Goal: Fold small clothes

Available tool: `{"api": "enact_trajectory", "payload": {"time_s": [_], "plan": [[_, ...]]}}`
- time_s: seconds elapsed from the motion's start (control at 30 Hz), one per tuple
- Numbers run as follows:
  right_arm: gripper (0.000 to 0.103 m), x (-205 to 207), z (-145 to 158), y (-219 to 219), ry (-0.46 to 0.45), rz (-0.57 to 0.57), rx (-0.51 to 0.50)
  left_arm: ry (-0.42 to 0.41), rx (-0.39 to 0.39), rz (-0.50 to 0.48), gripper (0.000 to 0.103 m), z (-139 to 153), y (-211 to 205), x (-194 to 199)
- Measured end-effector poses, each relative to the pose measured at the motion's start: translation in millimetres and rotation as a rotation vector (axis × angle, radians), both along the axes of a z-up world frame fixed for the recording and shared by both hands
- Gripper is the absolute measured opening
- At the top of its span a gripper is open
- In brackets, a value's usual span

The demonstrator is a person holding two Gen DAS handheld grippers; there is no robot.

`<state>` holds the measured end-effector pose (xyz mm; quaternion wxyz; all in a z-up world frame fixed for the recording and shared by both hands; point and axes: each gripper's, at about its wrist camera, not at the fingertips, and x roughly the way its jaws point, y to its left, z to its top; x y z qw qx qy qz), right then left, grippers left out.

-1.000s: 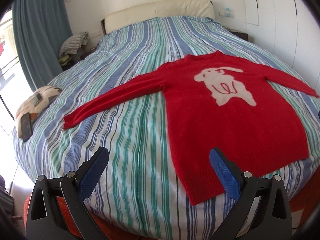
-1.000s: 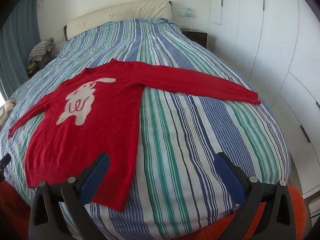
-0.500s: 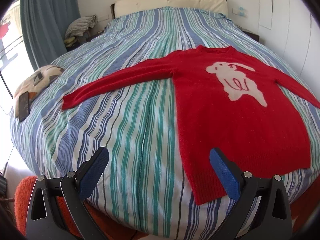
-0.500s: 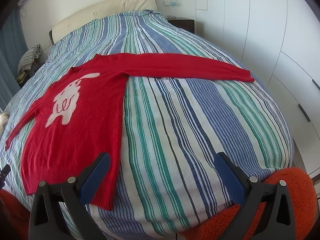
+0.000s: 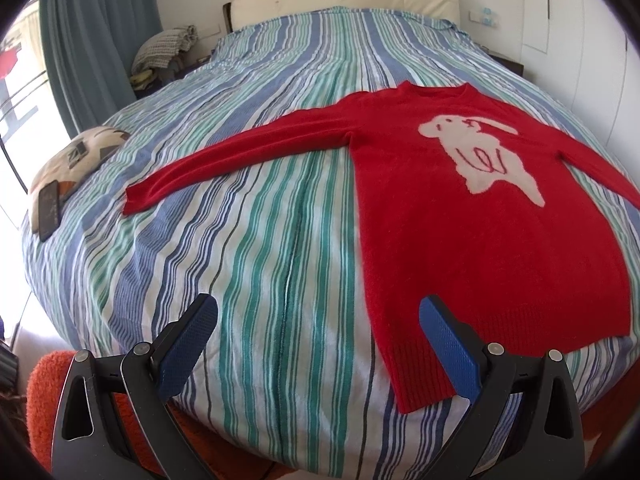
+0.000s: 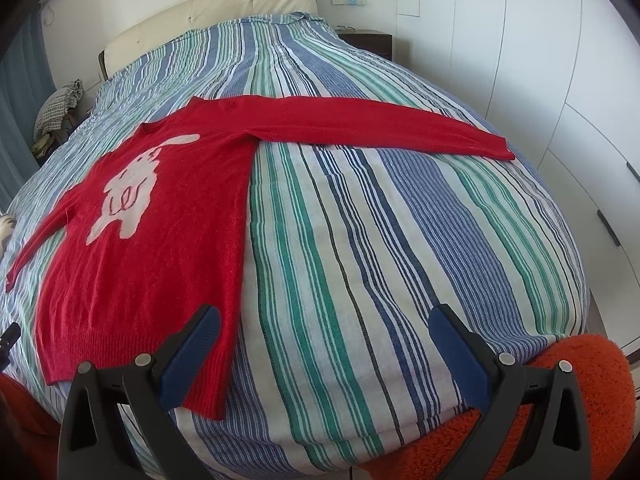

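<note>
Red sweater [image 5: 472,240]: one, frame right, two sleeves spread.
Bed [image 5: 280,240] with striped cover: one.
Headboard [image 5: 344,0]: one, top centre.
Patterned cushion [image 5: 76,160]: one, left edge.
Phone [image 5: 49,210]: one, on the cushion.
Curtain [image 5: 96,32]: one, upper left.
Folded checked cloth [image 5: 164,48]: one pile.
Tongs: two pairs, left [image 5: 318,328], right [image 6: 326,330], jaws apart.

Bright daylight from the window [image 5: 16,92] on the left, blown out white there. Soft, faint shadows on the bed [image 5: 280,208]. Both views sharp in the centre; heavy fisheye bulge, dark vignette at corners.
</note>
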<state>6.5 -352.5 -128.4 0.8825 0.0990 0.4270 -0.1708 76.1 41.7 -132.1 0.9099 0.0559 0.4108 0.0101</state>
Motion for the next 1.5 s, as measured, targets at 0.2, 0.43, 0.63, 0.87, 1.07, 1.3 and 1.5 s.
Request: {"api": "enact_trajectory", "payload": {"time_s": [0.2,0.43,0.63,0.87,1.07,1.3,1.5], "plan": [[0.102,-1.4,0.7,-0.4,-0.001,-0.004,-0.001,-0.01,0.006,-0.005,0.101,2.2,-1.9,-2.0],[0.102,-1.4,-0.4,-0.6,0.007,-0.002,-0.002,-0.003,0.009,-0.003,0.101,1.8,-0.8,-1.0],[0.102,-0.7,-2.3,-0.5,0.014,-0.001,-0.002,0.008,0.012,0.002,0.101,-1.5,-0.4,1.8],[0.102,-0.5,-4.1,-0.4,0.02,-0.001,0.0,0.008,0.012,0.001,0.101,-1.8,-0.3,2.0],[0.102,-0.4,-4.3,-0.6,0.02,-0.001,0.0,0.008,0.013,0.002,0.101,-1.8,-0.4,2.1],[0.102,-0.5,-4.2,-0.5,0.019,-0.001,0.0,0.014,0.015,0.006,0.101,-6.1,3.1,2.3],[0.102,-0.5,-4.2,-0.2,0.02,-0.002,0.0,0.012,0.015,0.011,0.101,-6.7,5.3,1.3]]}}
